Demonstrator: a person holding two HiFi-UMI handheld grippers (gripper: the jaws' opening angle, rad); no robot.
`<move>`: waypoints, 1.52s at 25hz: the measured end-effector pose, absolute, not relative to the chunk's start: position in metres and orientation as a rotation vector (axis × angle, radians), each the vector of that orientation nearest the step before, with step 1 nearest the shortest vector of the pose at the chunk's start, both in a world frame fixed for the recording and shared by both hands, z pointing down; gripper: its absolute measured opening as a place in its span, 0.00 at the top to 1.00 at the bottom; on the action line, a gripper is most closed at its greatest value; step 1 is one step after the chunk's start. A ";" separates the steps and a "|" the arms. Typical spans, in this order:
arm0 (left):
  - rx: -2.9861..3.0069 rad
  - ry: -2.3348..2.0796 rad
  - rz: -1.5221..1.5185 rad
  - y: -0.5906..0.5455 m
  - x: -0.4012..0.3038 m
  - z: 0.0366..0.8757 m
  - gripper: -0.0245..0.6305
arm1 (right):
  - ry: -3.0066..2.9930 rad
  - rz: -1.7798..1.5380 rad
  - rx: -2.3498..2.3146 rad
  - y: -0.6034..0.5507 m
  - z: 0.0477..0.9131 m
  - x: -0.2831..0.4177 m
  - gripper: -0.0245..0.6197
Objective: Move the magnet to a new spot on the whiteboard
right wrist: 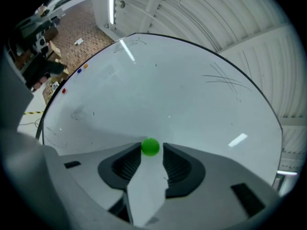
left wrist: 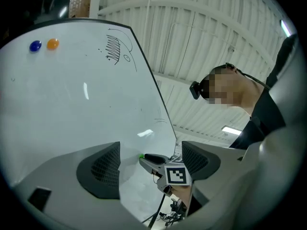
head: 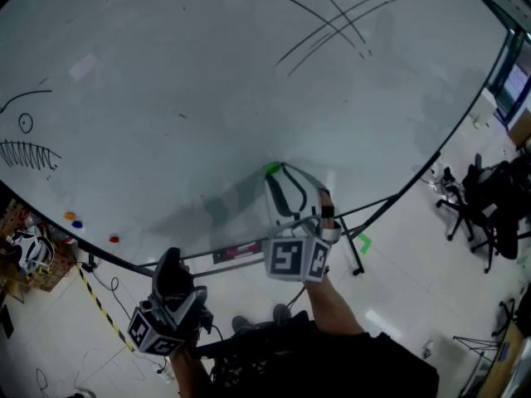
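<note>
Elsewhere, orange magnet (head: 69, 215), blue magnet (head: 77, 223) and red magnet (head: 114, 240) dot the whiteboard (head: 207, 98) edge.

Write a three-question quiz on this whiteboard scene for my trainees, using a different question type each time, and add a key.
1. True or false: the small round green magnet sits on the white whiteboard between the fingers of the right gripper.
2. Choose one. The left gripper is: A) shut on a marker pen; B) open with nothing between its fingers; C) shut on a red magnet.
3. Short answer: in the left gripper view, what colour is the round magnet right beside the orange round magnet?

Key: 1 true; 2 B; 3 blue.
</note>
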State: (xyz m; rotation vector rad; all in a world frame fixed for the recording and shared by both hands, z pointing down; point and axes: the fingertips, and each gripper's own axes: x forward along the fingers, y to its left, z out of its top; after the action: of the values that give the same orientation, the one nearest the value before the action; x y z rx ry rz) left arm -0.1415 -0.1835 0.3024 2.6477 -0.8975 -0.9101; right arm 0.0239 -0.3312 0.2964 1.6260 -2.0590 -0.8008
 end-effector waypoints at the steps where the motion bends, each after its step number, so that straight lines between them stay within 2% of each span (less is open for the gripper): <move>1: 2.650 -0.880 -0.910 -0.186 -0.140 0.302 0.35 | -2.095 -0.782 1.628 -0.328 0.296 0.026 0.69; 4: 2.659 -0.833 -0.902 -0.191 -0.133 0.300 0.35 | -2.353 -0.647 1.644 -0.314 0.293 0.033 0.70; 11: 2.659 -0.818 -0.878 -0.195 -0.117 0.301 0.35 | -3.167 0.108 1.289 -0.269 0.301 0.065 0.70; 14: 2.643 -0.858 -0.868 -0.193 -0.112 0.305 0.35 | -3.323 0.240 1.151 -0.255 0.304 0.075 0.76; 21: 2.609 -0.998 -0.825 -0.180 -0.096 0.311 0.35 | -3.443 0.296 0.884 -0.240 0.313 0.084 0.86; 27: 2.575 -1.101 -0.774 -0.162 -0.091 0.318 0.35 | -3.513 0.302 0.720 -0.229 0.313 0.084 0.88; 38: 2.600 -0.959 -0.844 -0.122 -0.097 0.310 0.35 | -3.475 0.138 0.943 -0.166 0.304 0.101 0.88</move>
State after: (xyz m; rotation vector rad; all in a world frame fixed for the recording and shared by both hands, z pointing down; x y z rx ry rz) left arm -0.0973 -0.1216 0.3095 2.5998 -0.9587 -0.8438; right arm 0.1010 -0.1658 0.3040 0.9432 -3.4749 0.1384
